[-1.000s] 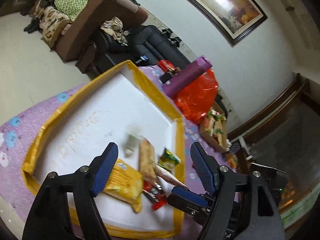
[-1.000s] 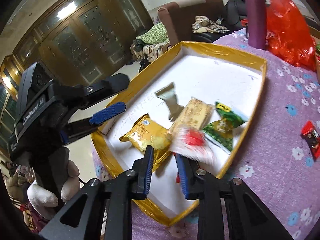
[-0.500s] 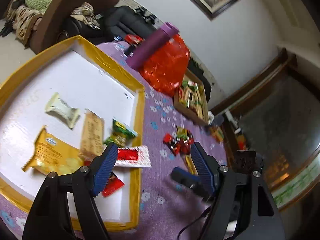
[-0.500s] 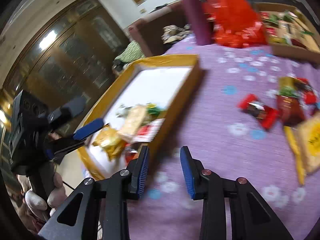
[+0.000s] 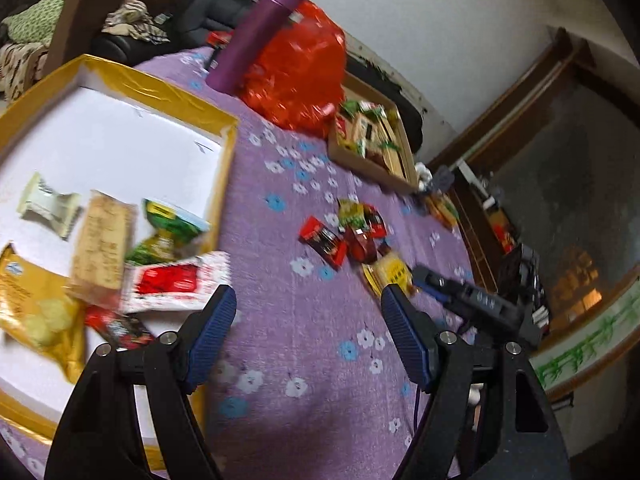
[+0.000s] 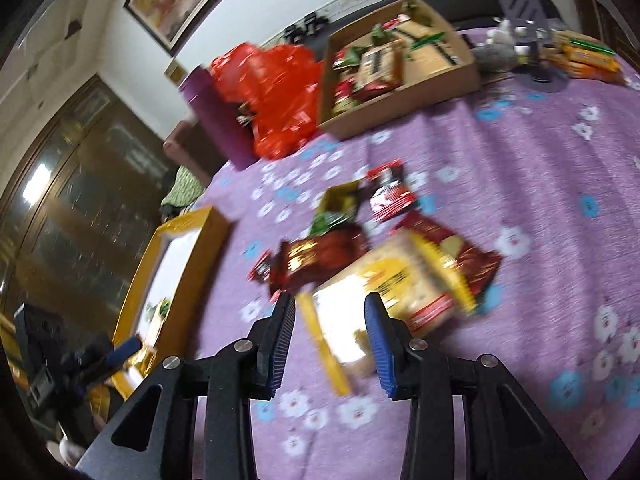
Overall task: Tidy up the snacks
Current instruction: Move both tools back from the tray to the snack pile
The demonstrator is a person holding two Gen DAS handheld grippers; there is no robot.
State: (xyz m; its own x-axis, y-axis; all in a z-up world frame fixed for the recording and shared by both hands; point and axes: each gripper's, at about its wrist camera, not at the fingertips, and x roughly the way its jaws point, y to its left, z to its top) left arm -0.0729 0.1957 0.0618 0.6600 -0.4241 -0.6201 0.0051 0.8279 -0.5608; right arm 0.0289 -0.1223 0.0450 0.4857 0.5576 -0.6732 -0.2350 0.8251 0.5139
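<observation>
A white tray with a yellow rim (image 5: 168, 98) holds several snack packets, among them a red-and-white packet (image 5: 176, 282) lying against its right rim. A pile of loose snacks (image 5: 352, 236) lies on the purple flowered cloth (image 5: 288, 332). My left gripper (image 5: 308, 326) is open and empty above the cloth, right of the tray. My right gripper (image 6: 330, 330) is open and empty, with a yellow packet (image 6: 384, 284) between and just beyond its fingertips. A dark red packet (image 6: 320, 256) lies beside it. The tray's rim (image 6: 180, 264) shows at the left in the right wrist view.
A cardboard box of snacks (image 5: 400, 176) stands at the far side of the table, next to a red plastic bag (image 5: 296, 72) and a purple cylinder (image 5: 256, 40). Orange packets (image 6: 588, 56) lie at the far right. A sofa (image 5: 100, 12) stands behind the table.
My right gripper let go of the red-and-white packet at the tray and swung right to the loose pile. My left gripper turned right, away from the tray's middle.
</observation>
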